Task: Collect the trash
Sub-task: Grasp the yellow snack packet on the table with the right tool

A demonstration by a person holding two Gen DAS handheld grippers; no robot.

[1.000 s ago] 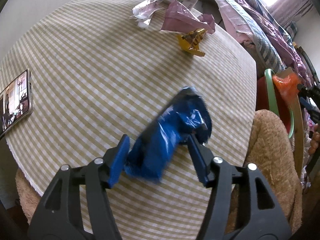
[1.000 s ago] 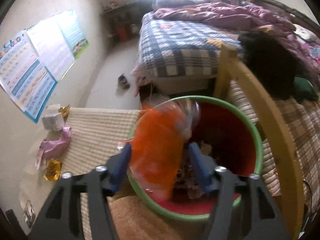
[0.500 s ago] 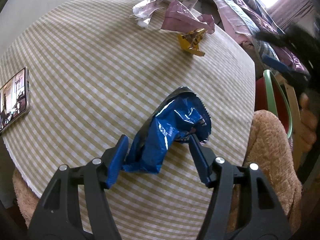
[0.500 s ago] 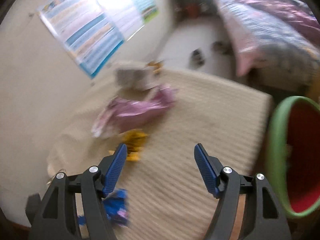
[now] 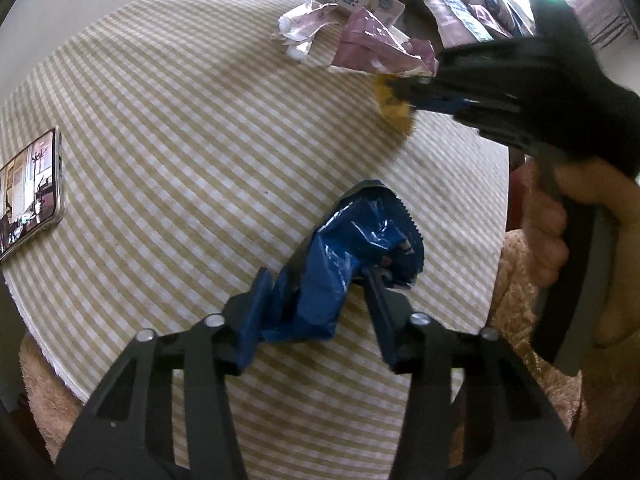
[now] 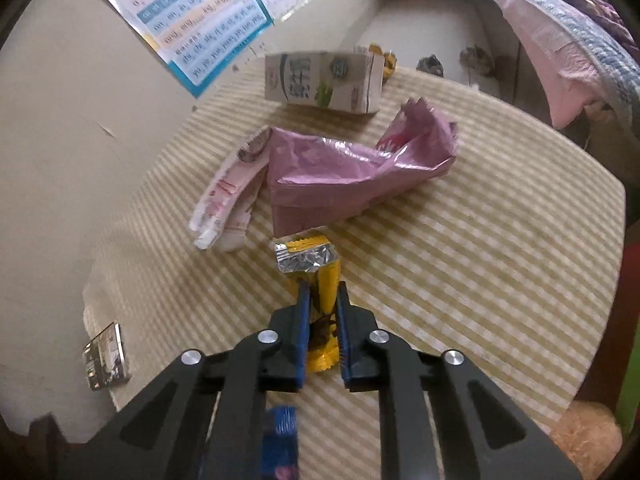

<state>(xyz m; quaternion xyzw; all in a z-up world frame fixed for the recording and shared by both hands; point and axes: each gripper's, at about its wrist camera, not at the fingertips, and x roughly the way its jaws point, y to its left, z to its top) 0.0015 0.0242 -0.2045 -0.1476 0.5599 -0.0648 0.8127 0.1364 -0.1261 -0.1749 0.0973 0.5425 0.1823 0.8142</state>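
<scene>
The right gripper (image 6: 322,308) is clamped narrow on a small yellow foil snack wrapper (image 6: 316,276), the blue pads pressing its sides while its torn silver end stands out just beyond the fingertips. The jaws have just closed on it. The left gripper (image 5: 316,304) has its jaws closing around a crumpled blue glossy snack bag (image 5: 348,264). The left pad lies against the bag's lower folds and the right pad meets a crease, with most of the bag bulging past the fingertips toward the middle of the round table under its beige checked cloth (image 5: 180,120).

Beyond the right fingertips lie more litter: a crushed pink plastic bag (image 6: 352,164), a flattened white and pink paper carton (image 6: 228,200) to its left, and a white milk carton (image 6: 324,82) farther off. A phone (image 5: 30,196) sits well off to the left of the left fingers.

The risks look like these. The blue bag is slick and springy, so a grip on a loose fold could slide off when lifted. The yellow wrapper is pinched low on its body, and it may twist or slip out during a swing to the bin. With both grippers over one small table, the right arm's path could knock the left's bag.
</scene>
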